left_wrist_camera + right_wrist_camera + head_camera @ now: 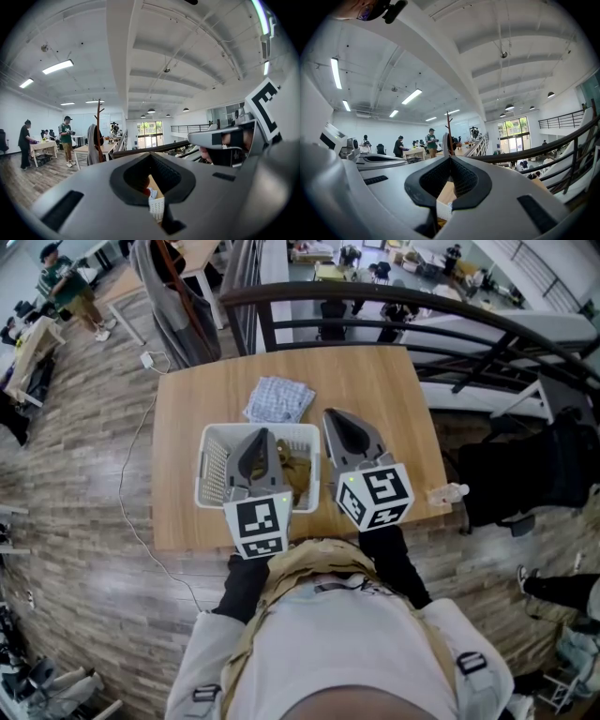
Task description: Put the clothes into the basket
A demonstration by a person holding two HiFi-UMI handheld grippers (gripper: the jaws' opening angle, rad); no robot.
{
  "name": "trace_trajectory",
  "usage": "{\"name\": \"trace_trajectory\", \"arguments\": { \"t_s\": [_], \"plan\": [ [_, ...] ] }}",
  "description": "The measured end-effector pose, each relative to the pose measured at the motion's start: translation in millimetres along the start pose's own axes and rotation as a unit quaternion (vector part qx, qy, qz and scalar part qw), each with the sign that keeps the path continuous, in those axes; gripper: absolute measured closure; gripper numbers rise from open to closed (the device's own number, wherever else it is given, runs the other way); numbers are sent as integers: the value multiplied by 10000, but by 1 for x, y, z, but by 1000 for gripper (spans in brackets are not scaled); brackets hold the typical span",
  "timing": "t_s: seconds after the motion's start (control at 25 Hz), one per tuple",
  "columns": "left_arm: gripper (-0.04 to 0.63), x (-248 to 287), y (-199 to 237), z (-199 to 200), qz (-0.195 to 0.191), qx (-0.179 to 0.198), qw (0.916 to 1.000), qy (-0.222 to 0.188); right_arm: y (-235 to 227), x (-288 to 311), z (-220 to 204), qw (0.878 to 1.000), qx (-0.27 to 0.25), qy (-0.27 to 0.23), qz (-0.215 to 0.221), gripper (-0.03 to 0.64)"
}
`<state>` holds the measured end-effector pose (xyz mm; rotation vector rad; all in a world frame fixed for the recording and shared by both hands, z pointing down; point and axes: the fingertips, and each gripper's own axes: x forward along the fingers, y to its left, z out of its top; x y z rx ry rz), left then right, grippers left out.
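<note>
Both grippers hang level above the wooden table (375,381) in the middle of the head view, side by side and empty. The left gripper (261,433) has its jaws pressed together on nothing. It sits over the white basket (208,439), probably because that is where each load goes. The right gripper (333,415), just right of the basket, likewise has its jaws met at the tips with nothing between them. A brown garment (298,476) already lies inside the basket. A checked cloth (279,399) lies folded on the table just above the basket in the frame, outside it, so I judge it the piece left to fetch. Either gripper must open before taking it. A plastic bottle (448,493) stands at the table's right edge, well apart from the cloth. A dark railing (375,301) runs past the table's top edge, and nothing lies between the grippers and the cloth
</note>
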<state>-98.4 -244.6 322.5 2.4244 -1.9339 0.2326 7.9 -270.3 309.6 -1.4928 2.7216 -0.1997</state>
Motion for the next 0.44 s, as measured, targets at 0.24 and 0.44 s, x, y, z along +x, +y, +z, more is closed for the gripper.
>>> {"name": "trace_trajectory", "arguments": {
  "t_s": [0.24,0.44],
  "plan": [
    [594,-1,0,-2,-27,-6,10000,22,3,1,-4,10000,17,50,24,596],
    [594,-1,3,-1,-46,-36,10000,43,6,3,-1,10000,-18,94,25,597]
  ]
}}
